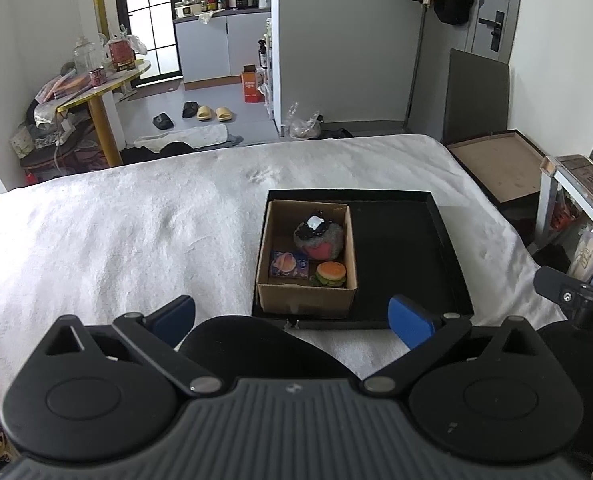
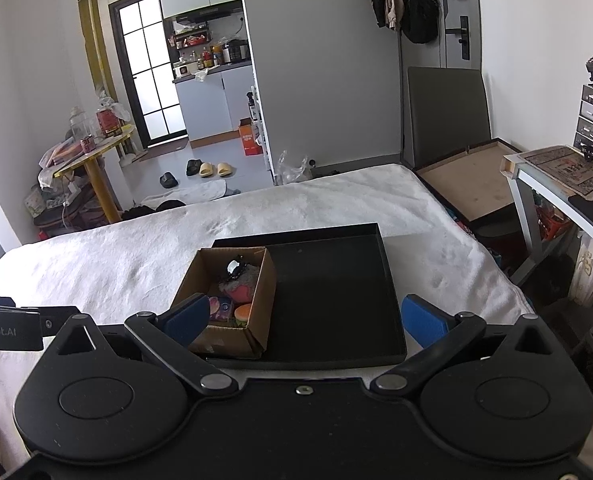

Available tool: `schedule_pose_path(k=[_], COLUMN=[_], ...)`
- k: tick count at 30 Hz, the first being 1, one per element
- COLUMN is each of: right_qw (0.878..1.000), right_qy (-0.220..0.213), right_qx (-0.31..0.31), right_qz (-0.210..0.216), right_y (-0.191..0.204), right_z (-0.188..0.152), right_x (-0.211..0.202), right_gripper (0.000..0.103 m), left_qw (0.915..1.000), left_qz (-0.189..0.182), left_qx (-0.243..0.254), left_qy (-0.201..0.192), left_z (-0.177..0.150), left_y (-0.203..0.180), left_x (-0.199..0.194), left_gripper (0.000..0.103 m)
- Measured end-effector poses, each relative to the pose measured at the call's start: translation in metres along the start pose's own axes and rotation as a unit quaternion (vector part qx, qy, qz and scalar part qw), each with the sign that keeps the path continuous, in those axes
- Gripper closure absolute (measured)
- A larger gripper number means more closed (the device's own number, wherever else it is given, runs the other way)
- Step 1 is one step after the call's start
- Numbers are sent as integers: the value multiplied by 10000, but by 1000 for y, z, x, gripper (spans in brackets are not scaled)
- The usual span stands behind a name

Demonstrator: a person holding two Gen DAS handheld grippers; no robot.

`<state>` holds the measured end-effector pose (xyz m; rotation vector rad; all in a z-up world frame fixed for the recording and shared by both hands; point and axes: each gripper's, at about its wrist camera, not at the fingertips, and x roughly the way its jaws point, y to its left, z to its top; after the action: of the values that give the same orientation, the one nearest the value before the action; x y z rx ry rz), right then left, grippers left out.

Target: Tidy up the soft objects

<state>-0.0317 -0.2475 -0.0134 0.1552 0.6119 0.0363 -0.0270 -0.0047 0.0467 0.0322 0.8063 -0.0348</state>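
A cardboard box (image 1: pixel 346 248) stands in the left part of a black tray (image 1: pixel 408 248) on the white bed. In the box lie a grey and pink plush toy (image 1: pixel 319 238), a toy hamburger (image 1: pixel 330 274) and a small blue square packet (image 1: pixel 289 265). My left gripper (image 1: pixel 292 320) is open and empty, just short of the tray's near edge. My right gripper (image 2: pixel 304 322) is open and empty, above the tray's near edge. In the right wrist view the box (image 2: pixel 264 300), plush (image 2: pixel 238 286), hamburger (image 2: pixel 243 314) and tray (image 2: pixel 336 292) also show.
The white blanket (image 1: pixel 136 232) covers the bed around the tray. A white desk (image 2: pixel 556 196) with drawers stands to the right of the bed. A flat cardboard box (image 2: pixel 468 188) lies beyond the bed's far right corner. A cluttered yellow table (image 1: pixel 96 92) stands far left.
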Motion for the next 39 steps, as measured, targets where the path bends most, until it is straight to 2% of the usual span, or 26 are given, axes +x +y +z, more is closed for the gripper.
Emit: schedule_pose_path(k=[6,39], right_qw=[10000,9999], right_qy=[-32,-7], right_qx=[-3,-90], right_qz=[-4,-79], right_y=[0,5], right_z=[2,0], right_x=[-1,0], right_gripper=[0,0], left_qw=[9999,10000], left_qz=[39,-8], left_qx=[-140,-54], left_qy=[26,69], left_z=[1,1], left_y=[5,5], left_x=[1,2], left_gripper=[1,1])
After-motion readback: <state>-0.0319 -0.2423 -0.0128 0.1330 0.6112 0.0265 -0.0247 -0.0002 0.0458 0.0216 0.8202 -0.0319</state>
